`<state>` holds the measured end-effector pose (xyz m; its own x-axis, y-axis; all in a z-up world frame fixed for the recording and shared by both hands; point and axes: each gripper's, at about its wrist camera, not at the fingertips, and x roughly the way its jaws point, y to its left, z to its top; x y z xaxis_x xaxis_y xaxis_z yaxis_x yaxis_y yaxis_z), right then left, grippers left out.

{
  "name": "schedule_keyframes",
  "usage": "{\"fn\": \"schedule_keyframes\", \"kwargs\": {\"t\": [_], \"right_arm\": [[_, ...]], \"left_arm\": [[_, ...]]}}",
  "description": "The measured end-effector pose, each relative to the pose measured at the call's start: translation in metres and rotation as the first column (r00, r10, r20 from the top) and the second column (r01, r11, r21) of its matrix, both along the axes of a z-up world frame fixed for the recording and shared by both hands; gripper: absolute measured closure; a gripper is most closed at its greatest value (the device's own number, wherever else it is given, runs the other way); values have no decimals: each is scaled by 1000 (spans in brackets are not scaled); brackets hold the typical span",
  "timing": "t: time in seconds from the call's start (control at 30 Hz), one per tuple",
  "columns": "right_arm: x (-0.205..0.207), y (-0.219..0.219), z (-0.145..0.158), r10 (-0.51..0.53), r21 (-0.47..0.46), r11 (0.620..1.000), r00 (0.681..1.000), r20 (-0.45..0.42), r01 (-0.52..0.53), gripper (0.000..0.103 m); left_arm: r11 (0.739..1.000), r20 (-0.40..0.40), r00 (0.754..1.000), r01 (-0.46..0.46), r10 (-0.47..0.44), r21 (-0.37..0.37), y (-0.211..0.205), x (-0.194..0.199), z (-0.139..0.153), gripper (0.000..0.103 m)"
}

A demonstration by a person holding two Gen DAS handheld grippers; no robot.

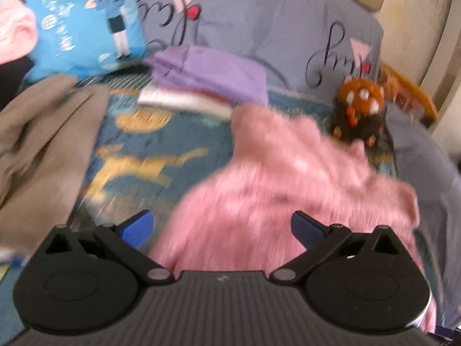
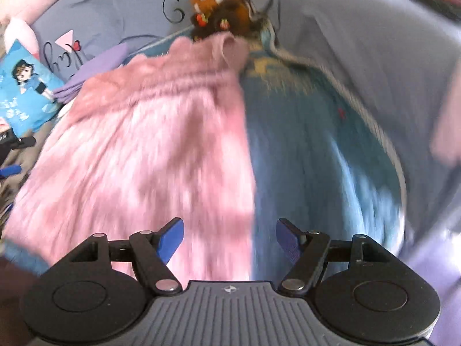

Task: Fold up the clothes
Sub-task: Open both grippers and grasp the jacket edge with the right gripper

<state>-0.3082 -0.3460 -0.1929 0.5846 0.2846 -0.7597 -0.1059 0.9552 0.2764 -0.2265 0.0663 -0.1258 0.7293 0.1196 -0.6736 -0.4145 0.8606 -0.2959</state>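
Sweater (image 1: 276, 178), pink and fuzzy, spread mid-frame on our bedspread (image 1: 161, 144), our left gripper (image 1: 222, 227) wide open above its hem, our right gripper (image 2: 229, 238) open too, holding nothing, stuffed toy (image 1: 360, 106) upper right.

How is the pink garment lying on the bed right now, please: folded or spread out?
Spread out, not folded. The pink garment lies as one broad rumpled sheet across the bed, its edges loose, and both views show no neat fold.
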Motion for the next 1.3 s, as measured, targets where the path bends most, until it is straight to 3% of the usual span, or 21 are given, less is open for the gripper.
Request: {"fn": "schedule_keyframes", "kwargs": {"t": [0.13, 0.2, 0.27, 0.3, 0.37, 0.57, 0.77, 0.9, 0.97, 1.07, 1.17, 1.3], "right_arm": [[-18, -15, -24, -40, 166, 985, 998, -47, 48, 32], [-19, -21, -34, -61, 296, 952, 996, -61, 77, 40], [-16, -25, -44, -64, 416, 905, 995, -75, 90, 68], [-12, -24, -48, -70, 445, 890, 993, -92, 104, 92], [-10, -22, -47, -81, 459, 880, 991, -104, 120, 93], [-30, -30, -5, -119, 523, 849, 992, 38, 82, 95], [-38, -42, -5, -184, 503, 850, 983, 5, 156, 95], [-37, -42, -14, -192, 516, 837, 981, -36, 183, 95], [-36, -42, -19, -196, 521, 830, 979, -56, 197, 95], [-35, -41, -25, -202, 529, 820, 975, -87, 217, 94], [-34, -41, -31, -207, 535, 811, 972, -115, 236, 93], [-33, -43, -35, -210, 531, 810, 968, -135, 250, 90]], "left_arm": [[988, -10, 994, -106, 106, -108, 2, -59, 2, 0], [972, -15, 984, -180, 180, -149, 9, -87, 8, 0], [959, -27, 970, -241, 240, -152, 18, -114, 16, 0], [954, -35, 965, -263, 261, -144, 21, -127, 20, 0], [948, -49, 956, -293, 289, -124, 24, -148, 29, 0], [942, -92, 941, -332, 326, -54, 21, -198, 51, 0], [949, -148, 940, -314, 308, -20, 8, -217, 55, 0], [954, -146, 959, -265, 245, -139, 4, -209, 40, 0], [928, -135, 962, -264, 236, -262, 15, -203, 29, 0], [870, -125, 964, -266, 234, -416, 36, -191, 9, 0], [843, -163, 965, -258, 204, -473, 50, -173, -13, 0], [834, -226, 966, -226, 125, -504, 53, -151, -37, 1]]}}
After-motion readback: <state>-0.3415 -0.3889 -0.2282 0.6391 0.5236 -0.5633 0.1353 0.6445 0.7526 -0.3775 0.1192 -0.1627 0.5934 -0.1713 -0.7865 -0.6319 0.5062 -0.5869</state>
